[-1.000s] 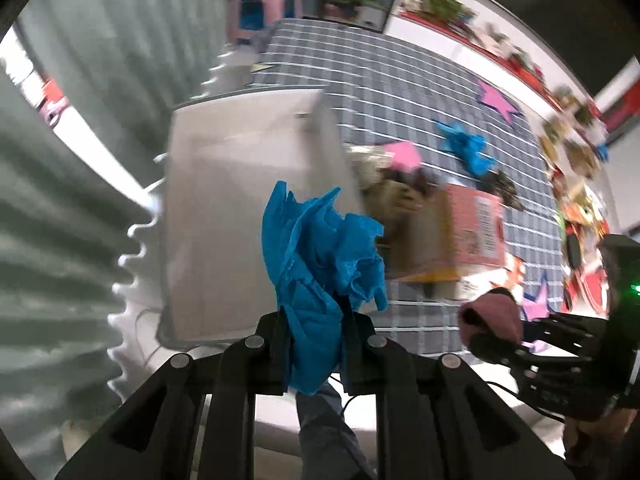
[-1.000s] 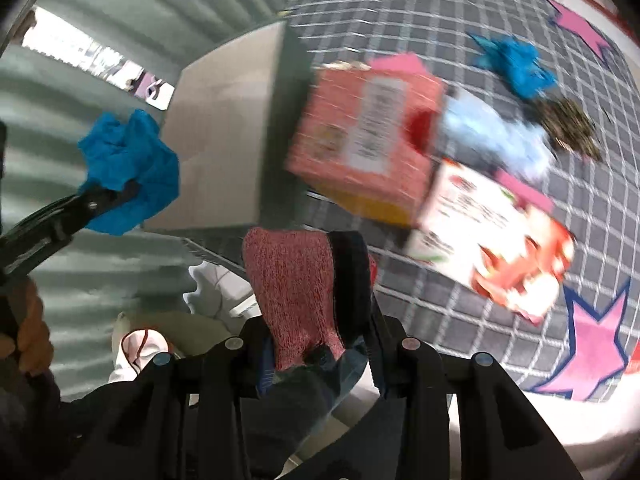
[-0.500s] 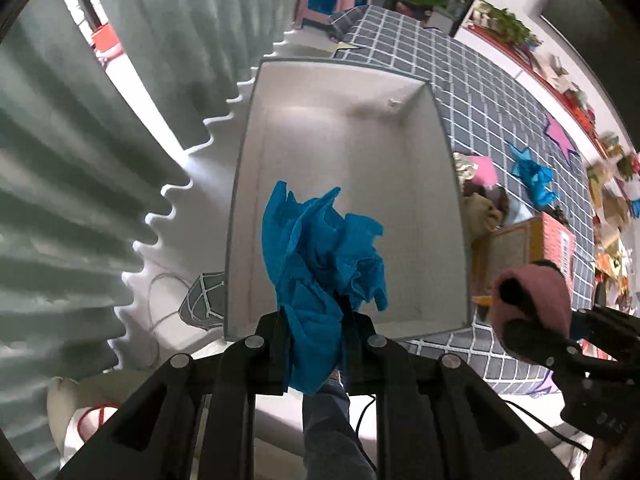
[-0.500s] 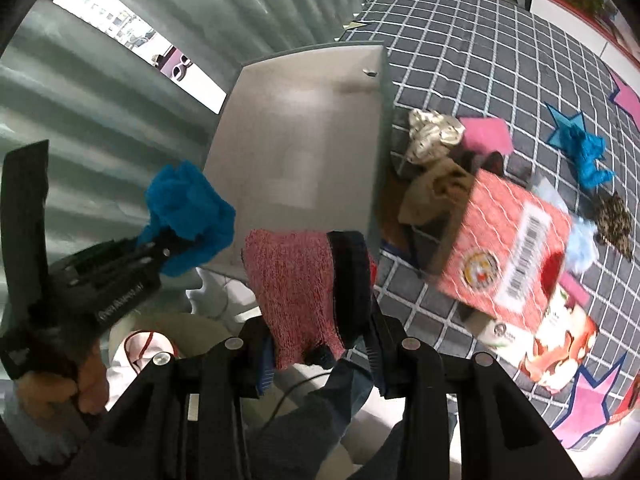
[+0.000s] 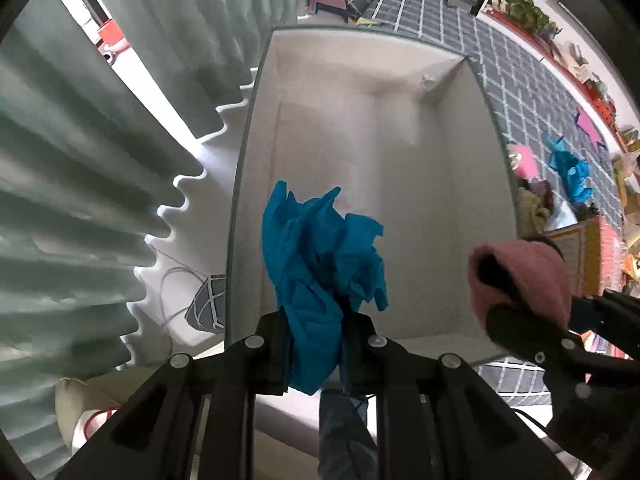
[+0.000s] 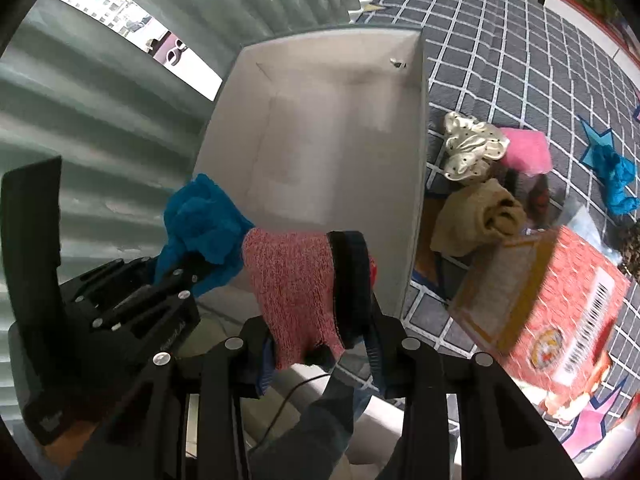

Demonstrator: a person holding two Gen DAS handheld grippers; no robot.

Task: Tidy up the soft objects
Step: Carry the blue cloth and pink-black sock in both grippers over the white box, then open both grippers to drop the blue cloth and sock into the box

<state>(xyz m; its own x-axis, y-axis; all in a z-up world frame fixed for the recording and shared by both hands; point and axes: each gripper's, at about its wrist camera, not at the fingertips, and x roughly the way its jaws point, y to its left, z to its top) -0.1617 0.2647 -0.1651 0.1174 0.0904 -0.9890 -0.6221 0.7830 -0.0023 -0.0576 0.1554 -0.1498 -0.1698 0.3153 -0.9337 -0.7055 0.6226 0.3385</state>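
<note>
Above the near end of the white box (image 5: 400,152), the left gripper (image 5: 316,332) holds a crumpled blue cloth (image 5: 320,264); its jaws are closed tight on the lower part of the cloth, and the loose folds fan up toward 12 o'clock over the box floor. The box interior shows nothing but a small speck near its far corner, at about 1 o'clock in the left wrist view.

At 3 o'clock in that view the right gripper (image 5: 520,316) comes in from the side, its jaws pinched on a pink knit sock (image 5: 524,276) that sits over the box's right wall. In the right wrist view the same right gripper (image 6: 320,344) grips the pink knit sock (image 6: 296,292) with its dark cuff to the right, and the white box (image 6: 332,152) lies straight ahead at 12 o'clock. The left gripper (image 6: 188,272) with the blue cloth (image 6: 204,232) is at 9 o'clock, just beside the sock.

On the grey checked mat (image 6: 520,60), at 2 to 3 o'clock beside the box, lie a cream polka-dot scrunchie (image 6: 472,152), a pink cloth (image 6: 524,152), a tan sock (image 6: 480,216) and another blue cloth (image 6: 616,184). A red cardboard carton (image 6: 560,300) lies on its side at 4 o'clock. Grey-green pleated curtains (image 5: 80,200) hang at 9 o'clock.
</note>
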